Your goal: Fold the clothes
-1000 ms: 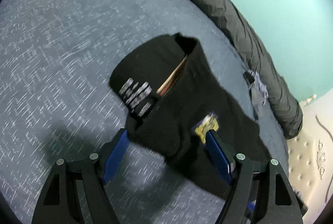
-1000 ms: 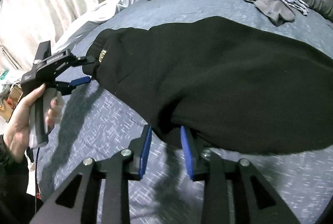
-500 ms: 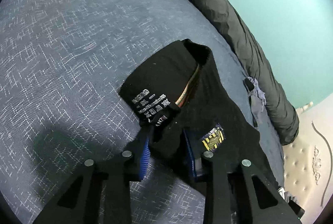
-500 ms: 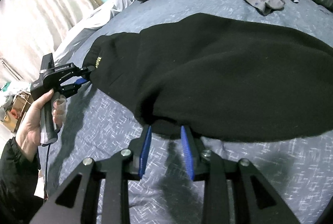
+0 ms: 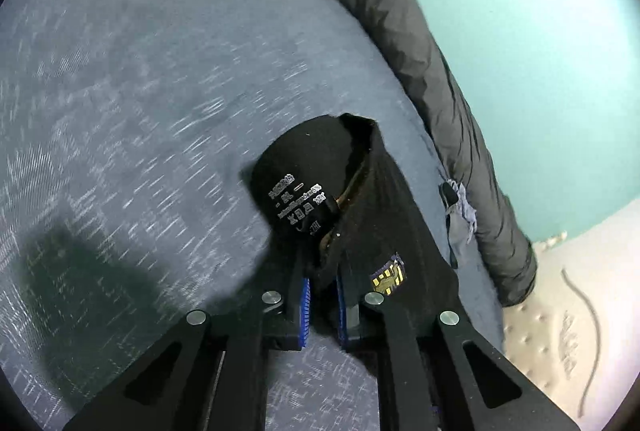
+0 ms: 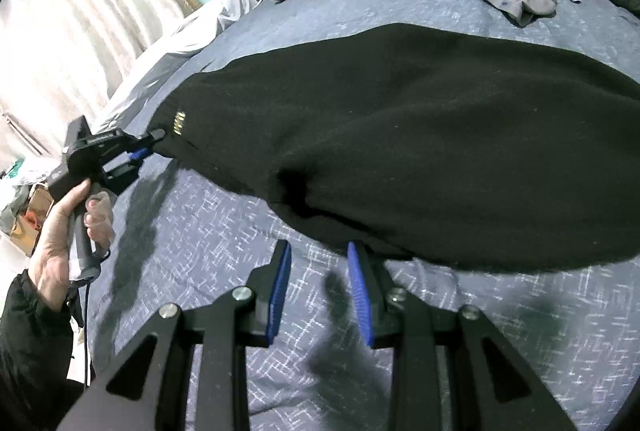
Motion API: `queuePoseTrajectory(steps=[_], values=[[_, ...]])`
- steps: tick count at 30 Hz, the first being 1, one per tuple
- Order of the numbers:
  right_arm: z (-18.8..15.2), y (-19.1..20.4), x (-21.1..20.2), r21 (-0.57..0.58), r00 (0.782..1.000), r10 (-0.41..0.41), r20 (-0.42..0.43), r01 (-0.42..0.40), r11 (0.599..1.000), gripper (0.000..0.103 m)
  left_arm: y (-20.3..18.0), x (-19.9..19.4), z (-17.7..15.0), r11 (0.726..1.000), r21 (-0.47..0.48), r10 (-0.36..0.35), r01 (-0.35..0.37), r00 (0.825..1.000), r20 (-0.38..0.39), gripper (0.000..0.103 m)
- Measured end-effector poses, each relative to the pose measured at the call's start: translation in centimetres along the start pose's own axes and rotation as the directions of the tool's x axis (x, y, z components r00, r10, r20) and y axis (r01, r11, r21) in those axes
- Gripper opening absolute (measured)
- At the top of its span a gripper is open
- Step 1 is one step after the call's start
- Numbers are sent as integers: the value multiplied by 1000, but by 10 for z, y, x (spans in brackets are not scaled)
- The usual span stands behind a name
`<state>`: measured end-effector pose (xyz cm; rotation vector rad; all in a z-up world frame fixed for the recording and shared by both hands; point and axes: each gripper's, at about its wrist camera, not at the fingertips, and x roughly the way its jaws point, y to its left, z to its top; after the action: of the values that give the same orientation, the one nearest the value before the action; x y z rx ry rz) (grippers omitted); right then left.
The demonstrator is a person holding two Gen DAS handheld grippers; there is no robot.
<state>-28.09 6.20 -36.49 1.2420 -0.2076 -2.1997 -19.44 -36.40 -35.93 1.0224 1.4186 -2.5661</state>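
Left wrist: left tool (image 5: 320, 301) now pinching waistband of black trousers (image 5: 360, 207) (a second ago pads spread, half second ago closing). Trousers lifted off bed (image 5: 140, 91), label showing.

Right wrist: right tool (image 6: 320, 287) now spread, clear of trousers' lower edge, released since half second ago. Trousers stretched above bed; likely regrip before fold.

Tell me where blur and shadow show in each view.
Left wrist view: the bedspread is streaked with motion blur, with a dark shadow at lower left; the label print on the black garment is smeared. Right wrist view: sharper; shadows lie under the garment's edge.
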Motion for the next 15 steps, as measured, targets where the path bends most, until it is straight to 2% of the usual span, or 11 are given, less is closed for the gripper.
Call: queuePoseTrajectory(steps=[2, 6, 8, 11, 13, 15], values=[[1, 1, 2, -6, 1000, 4, -7, -4, 1000, 29, 3, 0, 1, 1000, -1, 0, 0, 1000, -1, 10], [1, -3, 2, 11, 1000, 11, -3, -11, 1000, 29, -8, -6, 0, 996, 79, 44, -45, 999, 8, 11], [0, -5, 3, 22, 1000, 16, 0, -16, 1000, 29, -15, -10, 0, 993, 103, 66, -66, 998, 7, 15], [-2, -6, 4, 29, 1000, 18, 1, -18, 999, 29, -25, -17, -1, 976, 169, 130, -136, 990, 45, 26], [-2, -6, 5, 34, 1000, 22, 2, -22, 999, 29, -23, -12, -1, 981, 162, 108, -110, 994, 20, 36], [-3, -5, 5, 35, 1000, 26, 1, -26, 999, 29, -10, -3, -3, 993, 98, 76, -72, 997, -33, 36]])
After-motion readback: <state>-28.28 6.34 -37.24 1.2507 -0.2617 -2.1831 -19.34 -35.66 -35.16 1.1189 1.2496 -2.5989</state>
